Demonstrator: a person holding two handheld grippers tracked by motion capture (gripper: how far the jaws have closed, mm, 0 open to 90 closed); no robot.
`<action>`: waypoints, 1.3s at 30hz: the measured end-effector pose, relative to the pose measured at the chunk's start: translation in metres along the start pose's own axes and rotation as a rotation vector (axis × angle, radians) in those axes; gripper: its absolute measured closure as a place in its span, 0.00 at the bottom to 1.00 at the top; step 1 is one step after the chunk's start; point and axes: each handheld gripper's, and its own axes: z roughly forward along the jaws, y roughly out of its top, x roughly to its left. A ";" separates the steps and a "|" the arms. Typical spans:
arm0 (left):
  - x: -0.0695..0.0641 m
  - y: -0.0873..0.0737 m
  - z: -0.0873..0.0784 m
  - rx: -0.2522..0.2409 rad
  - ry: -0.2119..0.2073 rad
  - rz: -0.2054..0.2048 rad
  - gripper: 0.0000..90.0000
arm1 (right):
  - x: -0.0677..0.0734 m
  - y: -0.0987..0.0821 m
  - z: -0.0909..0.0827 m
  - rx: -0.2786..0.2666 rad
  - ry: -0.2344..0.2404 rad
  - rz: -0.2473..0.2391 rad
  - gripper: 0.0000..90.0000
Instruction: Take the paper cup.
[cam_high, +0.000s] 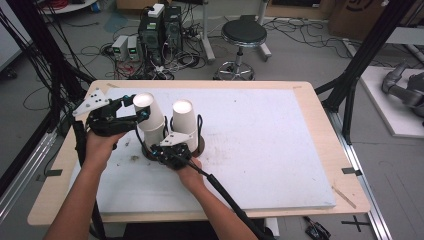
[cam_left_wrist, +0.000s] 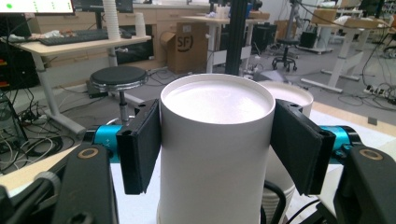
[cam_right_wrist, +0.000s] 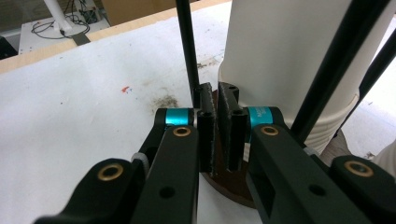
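Note:
Two stacks of upturned white paper cups stand in a black wire holder with a brown round base (cam_high: 200, 145). The top cup (cam_high: 148, 111) of the left stack is tilted and sits between the jaws of my left gripper (cam_high: 139, 106), which is shut on it. In the left gripper view both pads press the sides of this cup (cam_left_wrist: 215, 140), and the other stack (cam_left_wrist: 295, 96) shows behind it. My right gripper (cam_high: 173, 149) is low in front of the right stack (cam_high: 185, 122). Its jaws (cam_right_wrist: 218, 100) are shut on the edge of the brown base (cam_right_wrist: 229, 183), beside a black wire upright (cam_right_wrist: 187, 46) and the stack (cam_right_wrist: 289, 60).
The holder stands left of centre on a white mat (cam_high: 260, 140) over a wooden table (cam_high: 325, 150). Beyond the far edge are a black stool (cam_high: 244, 34) and computer boxes with cables (cam_high: 160, 30). Black frame posts (cam_high: 361, 60) rise at both sides.

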 end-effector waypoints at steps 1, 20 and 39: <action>-0.001 0.002 -0.001 -0.006 0.000 -0.004 0.39 | 0.000 0.000 0.000 -0.001 -0.002 -0.001 0.97; -0.034 0.037 -0.017 -0.005 -0.096 0.016 0.39 | -0.016 0.003 -0.051 -0.038 0.143 -0.047 0.66; -0.078 0.015 0.016 0.038 -0.269 0.024 0.39 | -0.071 -0.021 -0.157 -0.086 0.113 -0.072 0.25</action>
